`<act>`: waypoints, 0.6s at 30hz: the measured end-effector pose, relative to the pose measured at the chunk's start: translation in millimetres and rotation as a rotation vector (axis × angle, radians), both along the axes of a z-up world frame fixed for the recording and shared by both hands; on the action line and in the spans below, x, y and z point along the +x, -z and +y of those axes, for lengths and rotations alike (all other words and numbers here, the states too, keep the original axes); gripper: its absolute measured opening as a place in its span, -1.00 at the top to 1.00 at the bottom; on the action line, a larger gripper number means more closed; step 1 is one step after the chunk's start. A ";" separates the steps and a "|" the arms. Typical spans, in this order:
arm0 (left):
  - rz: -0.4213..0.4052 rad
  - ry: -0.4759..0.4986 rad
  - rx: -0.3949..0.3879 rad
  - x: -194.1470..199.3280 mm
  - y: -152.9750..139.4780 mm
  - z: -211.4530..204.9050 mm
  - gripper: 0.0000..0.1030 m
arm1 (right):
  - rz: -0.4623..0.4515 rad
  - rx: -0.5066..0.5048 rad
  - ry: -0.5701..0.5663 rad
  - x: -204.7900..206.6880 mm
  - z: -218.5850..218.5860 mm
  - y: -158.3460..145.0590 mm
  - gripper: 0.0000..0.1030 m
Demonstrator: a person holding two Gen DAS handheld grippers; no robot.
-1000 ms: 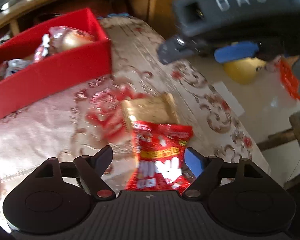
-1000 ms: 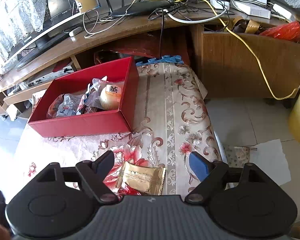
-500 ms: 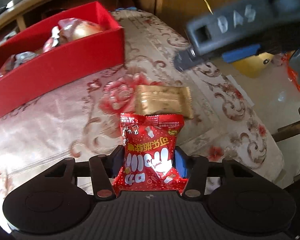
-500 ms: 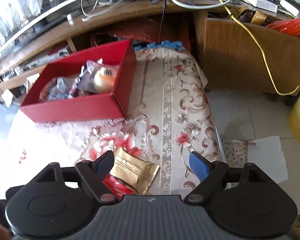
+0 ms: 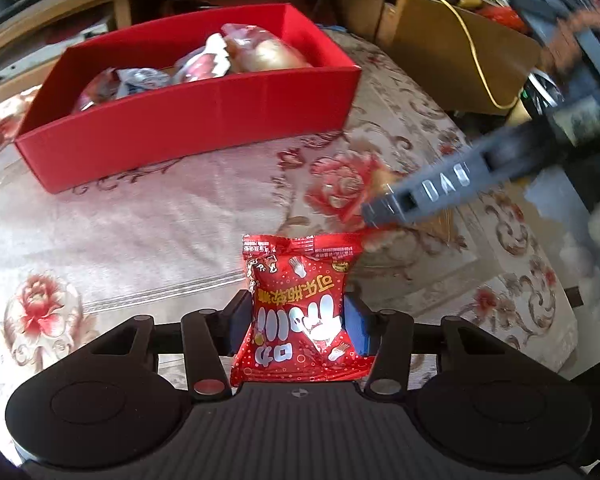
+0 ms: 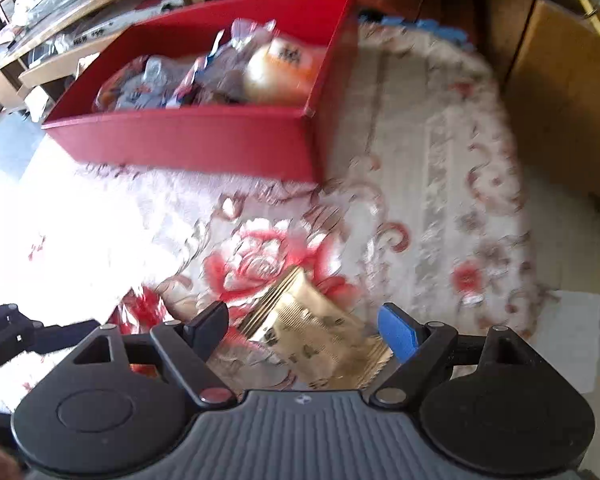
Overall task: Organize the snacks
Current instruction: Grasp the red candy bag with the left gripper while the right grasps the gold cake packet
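While the left gripper (image 5: 298, 322) is clenched on the glossy red foil snack packet (image 5: 300, 312), lifted clear of the floral cloth-covered table (image 5: 160, 220), the right gripper (image 6: 302, 330) hangs released, its fingers straddling the crinkled gold foil snack packet (image 6: 316, 336) lying flat on the cloth. Closing well means centring on the gold packet's middle before squeezing. The open red cardboard box (image 5: 188, 120), already holding wrapped snacks (image 5: 236, 52), sits beyond; the red packet should probably clear its near wall before release.
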State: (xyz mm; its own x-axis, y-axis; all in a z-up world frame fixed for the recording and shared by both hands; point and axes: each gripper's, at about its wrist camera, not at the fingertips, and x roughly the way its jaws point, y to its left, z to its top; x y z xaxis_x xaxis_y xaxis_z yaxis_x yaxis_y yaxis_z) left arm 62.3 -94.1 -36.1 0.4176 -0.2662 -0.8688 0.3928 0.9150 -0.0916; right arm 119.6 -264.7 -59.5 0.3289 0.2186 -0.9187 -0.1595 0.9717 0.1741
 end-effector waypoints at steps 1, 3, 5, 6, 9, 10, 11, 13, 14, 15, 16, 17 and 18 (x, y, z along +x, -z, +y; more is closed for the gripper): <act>0.002 -0.006 -0.002 1.1 0.5 2.6 -0.12 | 0.011 -0.006 -0.006 -1.9 1.5 2.0 -0.64; 0.009 -0.019 -0.007 4.2 1.6 6.8 -0.14 | 0.013 -0.011 -0.024 -11.3 4.4 2.2 -0.65; 0.011 -0.029 -0.011 5.7 2.1 10.2 -0.17 | 0.021 0.003 -0.039 -22.5 6.1 2.5 -0.65; 0.011 -0.032 -0.012 6.8 2.7 11.2 -0.18 | 0.018 0.003 -0.046 -27.1 7.1 2.5 -0.65; 0.008 -0.048 -0.019 9.3 2.2 13.6 -0.22 | -0.007 -0.070 -0.014 -25.0 7.6 3.3 -0.64; 0.002 -0.051 -0.013 10.4 2.3 13.1 -0.30 | -0.011 -0.087 -0.003 -20.8 8.8 3.0 -0.64; -0.004 -0.056 -0.005 11.1 2.6 14.3 -0.40 | -0.012 -0.098 0.001 -17.4 10.3 3.3 -0.64; -0.005 -0.069 0.006 15.0 6.5 15.4 -0.44 | -0.007 -0.104 -0.009 -11.8 16.6 5.8 -0.71; 0.003 -0.077 0.007 16.8 9.2 16.8 -0.46 | -0.009 -0.123 -0.022 -11.1 21.9 7.9 -0.80; 0.012 -0.087 0.009 19.2 12.2 18.4 -0.48 | -0.015 -0.143 -0.036 -10.7 26.8 9.4 -0.85; 0.020 -0.095 0.010 21.2 15.7 19.9 -0.49 | -0.015 -0.144 -0.036 -9.7 29.9 9.2 -0.94; 0.014 -0.094 0.005 21.6 16.0 20.7 -0.51 | -0.006 -0.132 -0.033 -8.8 30.4 10.5 -1.00; 0.012 -0.096 0.008 21.8 15.7 20.4 -0.51 | 0.004 -0.129 -0.038 -9.0 29.7 12.0 -1.00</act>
State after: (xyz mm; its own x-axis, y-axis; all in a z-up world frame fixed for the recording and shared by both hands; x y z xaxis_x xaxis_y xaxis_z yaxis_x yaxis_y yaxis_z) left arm 84.1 -73.7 -51.8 0.4301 -0.2181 -0.8761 0.3020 0.9492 -0.0880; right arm 110.6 -235.0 -71.4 0.3192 0.1107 -0.9412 -0.1961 0.9794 0.0487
